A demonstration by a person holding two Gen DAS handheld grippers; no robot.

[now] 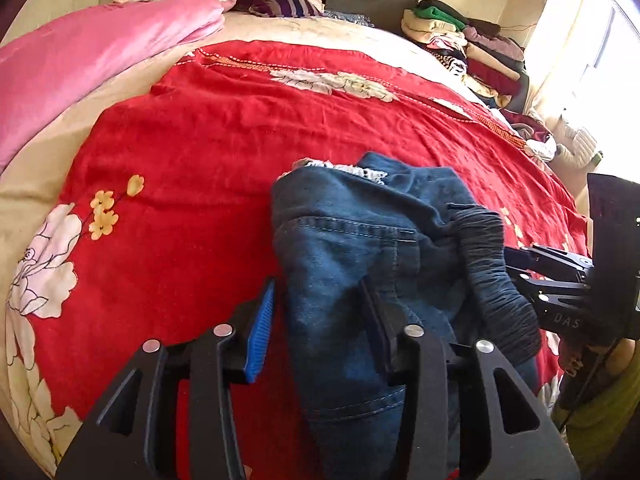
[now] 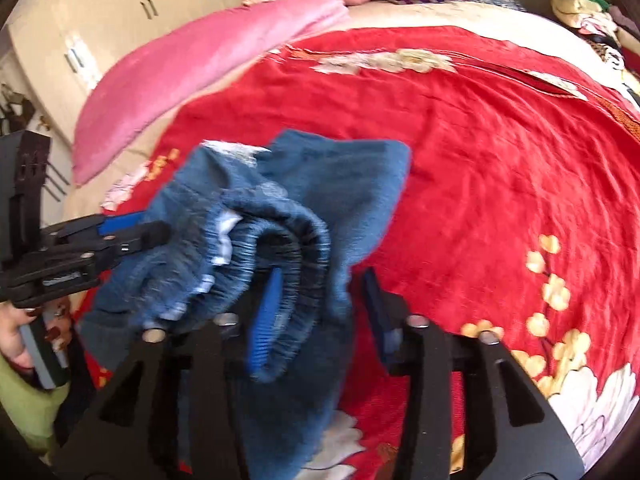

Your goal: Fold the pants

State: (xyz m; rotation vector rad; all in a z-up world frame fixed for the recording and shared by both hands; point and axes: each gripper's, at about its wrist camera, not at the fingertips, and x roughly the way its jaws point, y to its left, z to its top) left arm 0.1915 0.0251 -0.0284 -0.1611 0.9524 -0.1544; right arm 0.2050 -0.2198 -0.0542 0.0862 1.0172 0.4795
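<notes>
Both tools sit over the jeans point(image 1: 352, 248), a bunched blue denim pair lying on the red floral bedspread point(image 1: 200, 132) in the lower middle of each view. Seen from its own camera, the left tool point(image 1: 320, 320) has its jaws partly apart with a band of denim running up between them; the blue pad on the left side stands clear of the cloth, so it looks to be straddling the fabric rather than pinching it. In the right wrist view the right tool point(image 2: 320, 308) is likewise half open, its left blue pad lying against the gathered elastic waistband point(image 2: 288, 248) while the other pad stands off over the bedspread, so no firm grip shows there either. Each tool also appears at the edge of the other's frame, reaching in at the waistband end. That placement makes sense for folding: two holds near the waist let the pair be lifted and laid flat. The jeans are crumpled, one leg doubled over, so the fold looks barely begun. A pink quilt point(image 1: 100, 48) lies at upper left.
</notes>
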